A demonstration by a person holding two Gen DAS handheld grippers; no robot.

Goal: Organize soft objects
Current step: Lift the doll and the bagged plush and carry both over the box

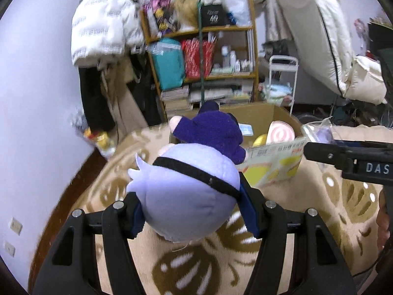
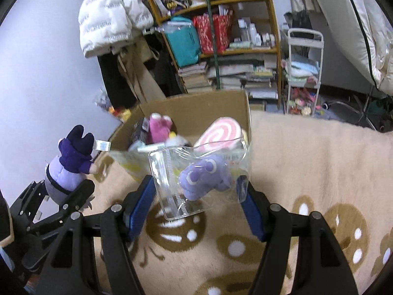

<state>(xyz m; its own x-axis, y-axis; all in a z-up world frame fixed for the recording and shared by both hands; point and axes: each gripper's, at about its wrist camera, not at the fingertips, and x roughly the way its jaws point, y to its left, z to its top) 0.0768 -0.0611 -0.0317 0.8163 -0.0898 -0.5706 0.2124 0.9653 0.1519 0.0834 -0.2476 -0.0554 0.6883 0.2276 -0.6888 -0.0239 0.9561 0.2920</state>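
My left gripper (image 1: 194, 211) is shut on a lavender plush doll (image 1: 186, 191) with a dark purple hood and a black strap, held above the rug. The doll also shows in the right wrist view (image 2: 66, 169), at the far left. My right gripper (image 2: 196, 191) is shut on a clear plastic bag (image 2: 196, 179) holding a small purple plush (image 2: 203, 177), just in front of an open cardboard box (image 2: 196, 103). Inside the box lie a pink swirl cushion (image 2: 218, 132), a pink plush (image 2: 159, 127) and other soft items. The box also shows in the left wrist view (image 1: 258, 115).
A beige rug (image 2: 307, 159) with brown leaf shapes covers the floor. A wooden shelf (image 2: 221, 36) full of bags and books stands behind the box. A white cart (image 2: 304, 68) stands to its right. A white jacket (image 2: 108, 14) hangs at the left by the wall.
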